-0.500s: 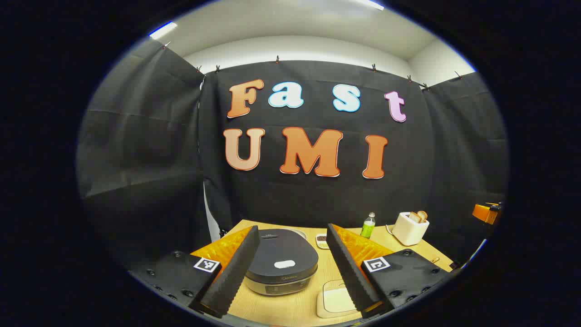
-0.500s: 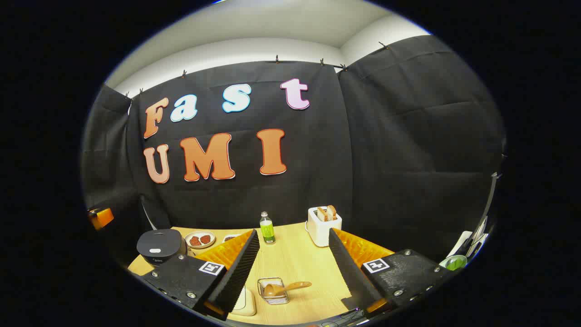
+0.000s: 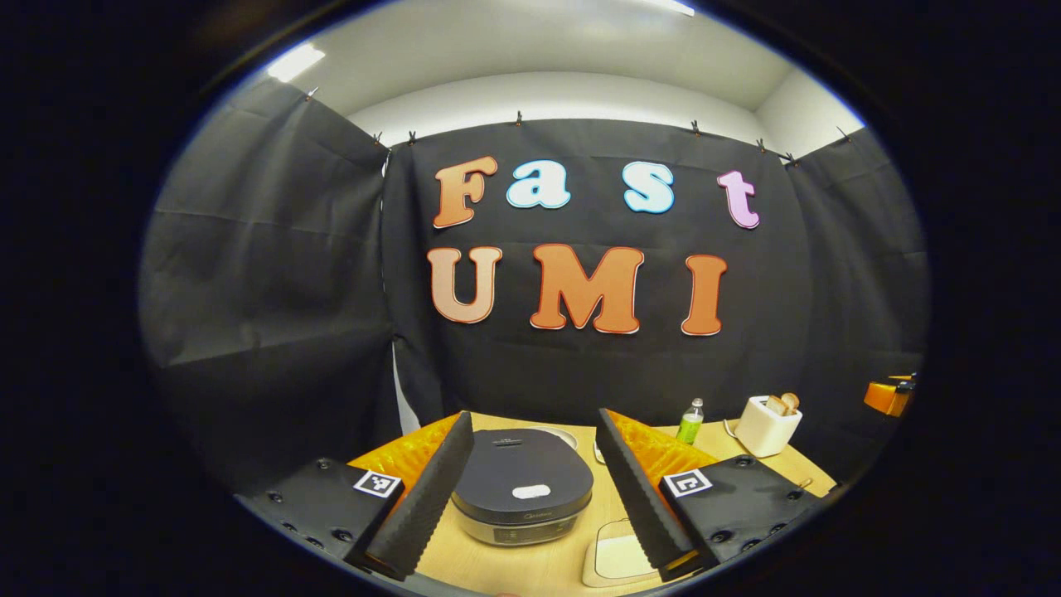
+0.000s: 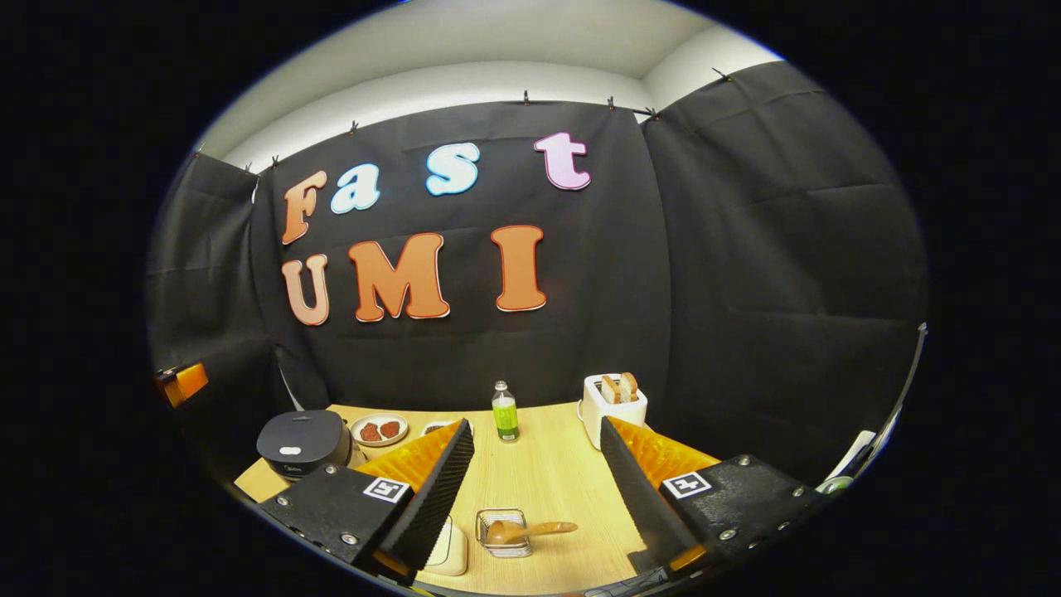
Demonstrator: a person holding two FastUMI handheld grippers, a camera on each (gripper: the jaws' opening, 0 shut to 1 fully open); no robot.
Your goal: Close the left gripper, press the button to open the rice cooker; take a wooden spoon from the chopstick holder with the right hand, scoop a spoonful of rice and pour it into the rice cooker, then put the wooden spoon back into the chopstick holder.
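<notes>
Here, rice cooker (image 3: 522, 489): it is sitting shut on the pale wooden table (image 3: 530, 564), a rounded dark lid with a small white oval button on top and a silvery band below; in the left gripper view it is lying between the spread fingers, farther off.
Left gripper (image 3: 530, 489): it is hanging released above the table, jaws wide apart and holding nothing, the inner faces of its fingers (image 3: 427, 497) ribbed like saw teeth.
Right gripper (image 4: 530, 489): it is likewise gaping and gripping nothing, poised over the table's near edge.
Chopstick holder (image 4: 503, 532): a small wire basket, lying on the table between the right gripper's fingers but below them and apart.
Wooden spoon (image 4: 522, 529): smooth brown wood, its bowl resting in the holder, its handle sticking out to the side.
Plate (image 4: 379, 429): round and pale, carrying two reddish-brown pieces, just beside the cooker.
Toaster (image 4: 614, 404): a white boxy one, holding two slices of bread upright in its slots.
Bottle (image 4: 504, 413): a slim green one with a pale cap, standing upright near the toaster.
Pale tray (image 3: 617, 560): flat, rounded corners, lying just beside the cooker; whether it is holding anything, I cannot tell.
</notes>
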